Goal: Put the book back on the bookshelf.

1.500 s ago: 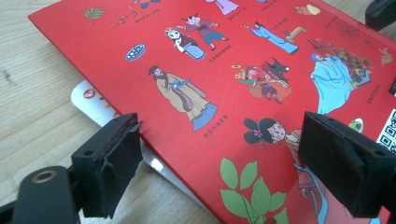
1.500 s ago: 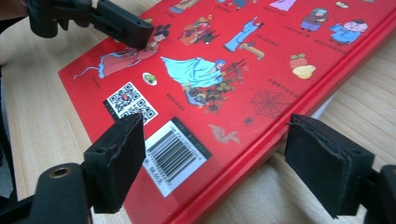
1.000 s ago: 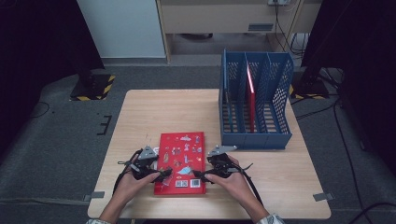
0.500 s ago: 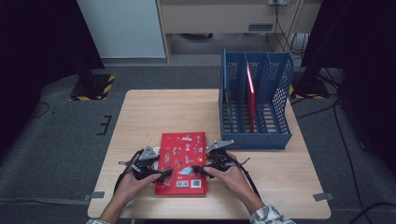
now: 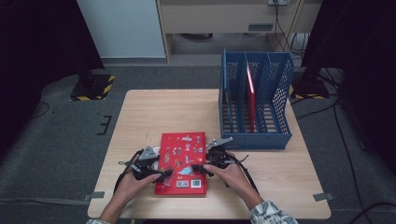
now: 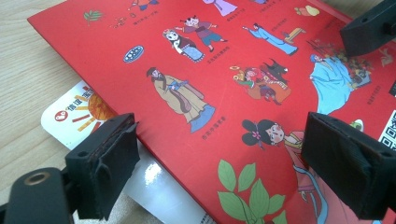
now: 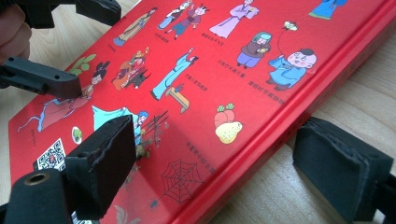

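A red picture book [image 5: 182,161] lies flat on the wooden table [image 5: 163,112], near its front edge. My left gripper [image 5: 162,174] is at the book's left edge, open. In the left gripper view its jaws [image 6: 224,163] straddle that edge, one pad beside the red book [image 6: 224,70] and one above the cover. My right gripper [image 5: 198,169] is at the book's right edge, open. In the right gripper view [image 7: 224,172] one pad hovers over the red cover [image 7: 196,70] and the other sits on the table beside the spine. Neither gripper pinches the book.
A white leaflet [image 6: 77,116] pokes out from under the book's left side. A blue file rack [image 5: 275,105] stands at the back right of the table with a second red book [image 5: 251,95] upright in its middle slot. Dark floor surrounds the table.
Almost nothing differs: the right gripper has crept slightly forward along the book's right edge. The book and the left gripper stay where they were.
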Demonstrator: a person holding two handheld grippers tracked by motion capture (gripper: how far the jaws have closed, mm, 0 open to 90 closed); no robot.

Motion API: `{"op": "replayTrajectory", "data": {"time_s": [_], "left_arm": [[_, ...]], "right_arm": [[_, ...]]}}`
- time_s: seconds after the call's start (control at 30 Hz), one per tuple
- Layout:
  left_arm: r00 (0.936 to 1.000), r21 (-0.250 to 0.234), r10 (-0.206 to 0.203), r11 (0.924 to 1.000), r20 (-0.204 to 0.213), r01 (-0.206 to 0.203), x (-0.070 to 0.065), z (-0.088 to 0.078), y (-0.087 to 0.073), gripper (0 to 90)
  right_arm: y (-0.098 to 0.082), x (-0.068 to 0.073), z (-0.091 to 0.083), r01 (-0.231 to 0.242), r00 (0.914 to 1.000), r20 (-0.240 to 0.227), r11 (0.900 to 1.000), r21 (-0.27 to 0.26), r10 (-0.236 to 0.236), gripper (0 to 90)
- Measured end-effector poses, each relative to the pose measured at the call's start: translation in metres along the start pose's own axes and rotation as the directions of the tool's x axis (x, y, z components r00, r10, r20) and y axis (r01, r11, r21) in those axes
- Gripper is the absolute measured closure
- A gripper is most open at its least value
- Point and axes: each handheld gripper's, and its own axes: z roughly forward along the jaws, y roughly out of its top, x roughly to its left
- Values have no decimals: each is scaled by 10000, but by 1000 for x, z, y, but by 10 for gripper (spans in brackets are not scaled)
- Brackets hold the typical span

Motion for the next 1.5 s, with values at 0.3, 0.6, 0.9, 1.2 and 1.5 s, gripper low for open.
{"op": "replayTrajectory", "data": {"time_s": [0.3,0.6,0.9,1.2,1.5], "left_arm": [[9997,57,-141,9999,215,140,1,1,-2,60],[9974,-53,-435,9990,580,439,5,-2,-3,61],[9933,-223,-653,9975,958,677,6,-4,-4,59],[9920,-300,-609,9975,1102,645,5,-5,-3,56],[9941,-360,-402,9984,1004,440,2,-4,-2,54]], "right_arm": [[0,-1,-2,-309,9995,20,9993,-208,309,213],[5,2,-11,-508,9985,-244,9964,-678,493,236],[15,8,-9,-474,9979,-476,9958,-780,437,234],[28,12,-2,-426,9974,-607,9978,-502,395,229],[34,16,8,-364,9982,-489,9990,-243,352,230]]}}
